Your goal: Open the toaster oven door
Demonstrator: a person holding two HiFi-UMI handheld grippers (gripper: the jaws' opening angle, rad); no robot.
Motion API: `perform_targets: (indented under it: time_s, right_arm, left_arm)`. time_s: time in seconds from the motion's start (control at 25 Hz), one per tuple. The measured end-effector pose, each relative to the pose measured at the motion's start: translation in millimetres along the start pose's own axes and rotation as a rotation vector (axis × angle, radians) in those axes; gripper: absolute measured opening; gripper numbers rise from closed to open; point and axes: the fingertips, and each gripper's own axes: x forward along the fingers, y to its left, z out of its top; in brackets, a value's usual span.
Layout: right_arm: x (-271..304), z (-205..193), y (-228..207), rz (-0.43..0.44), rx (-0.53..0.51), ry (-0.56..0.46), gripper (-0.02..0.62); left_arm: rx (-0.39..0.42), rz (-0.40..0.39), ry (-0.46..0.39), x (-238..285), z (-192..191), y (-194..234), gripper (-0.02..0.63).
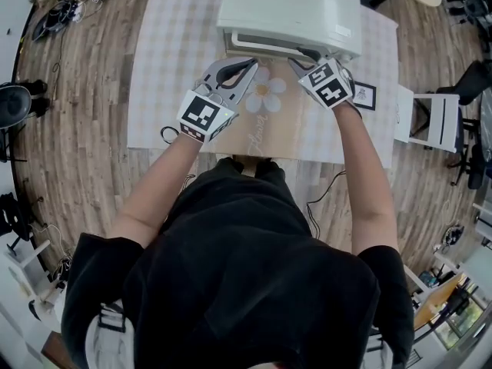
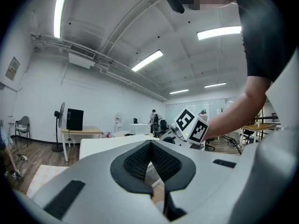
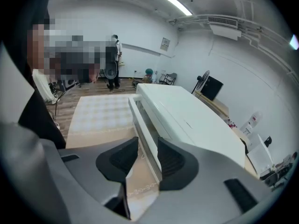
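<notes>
A white toaster oven (image 1: 288, 10) stands at the far side of the table, its door shut, with a long handle bar (image 1: 265, 44) along the front. My right gripper (image 1: 306, 54) points down at the right part of that bar. In the right gripper view the handle (image 3: 144, 129) runs between the two pads (image 3: 172, 158), with a gap showing on the left side, so the right gripper (image 3: 147, 144) is open around it. My left gripper (image 1: 250, 63) hovers just in front of the oven, above the cloth; its tips meet and hold nothing (image 2: 150, 146).
A checked tablecloth (image 1: 169, 68) with a daisy print (image 1: 267, 91) covers the table. A small framed card (image 1: 363, 95) lies right of my right gripper. A white chair (image 1: 434, 121) stands off the table's right side. Cables lie on the wooden floor (image 1: 77, 129).
</notes>
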Motion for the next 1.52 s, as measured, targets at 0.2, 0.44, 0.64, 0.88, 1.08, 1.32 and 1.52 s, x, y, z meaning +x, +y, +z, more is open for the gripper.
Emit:
perform_targets:
  time_s: [0.2,0.44,0.64,0.88,1.08,1.32,1.52]
  right_arm:
    - [11,-8,-2,0.018,-0.129,0.094,0.146]
    - [25,-13,-5,0.046,-0.264,0.176,0.146]
    - [32,-13,0,0.104,-0.320,0.223,0.133]
    - [33,-14,5,0.129,-0.390,0.264,0.101]
    - [32,-15,8,0.136,-0.411,0.291,0.095]
    - [31,-18,14,0.104,-0.421,0.285,0.095]
    - [29,-23,23,0.084,-0.434,0.279,0.094]
  left_arm:
    - [-0.008,0.004,-0.004,5,-1,4,0.012]
    - [-0.012,0.009,-0.001,14,-4,9,0.012]
    - [-0.015,0.009,-0.001,18,-6,12,0.012]
    - [-0.026,0.005,-0.001,19,-5,12,0.012]
    - [-0.032,-0.008,0.002,19,-7,8,0.012]
    - [-0.031,-0.014,-0.003,16,-7,4,0.012]
    - [-0.028,-0.014,-0.005,12,-8,0,0.012]
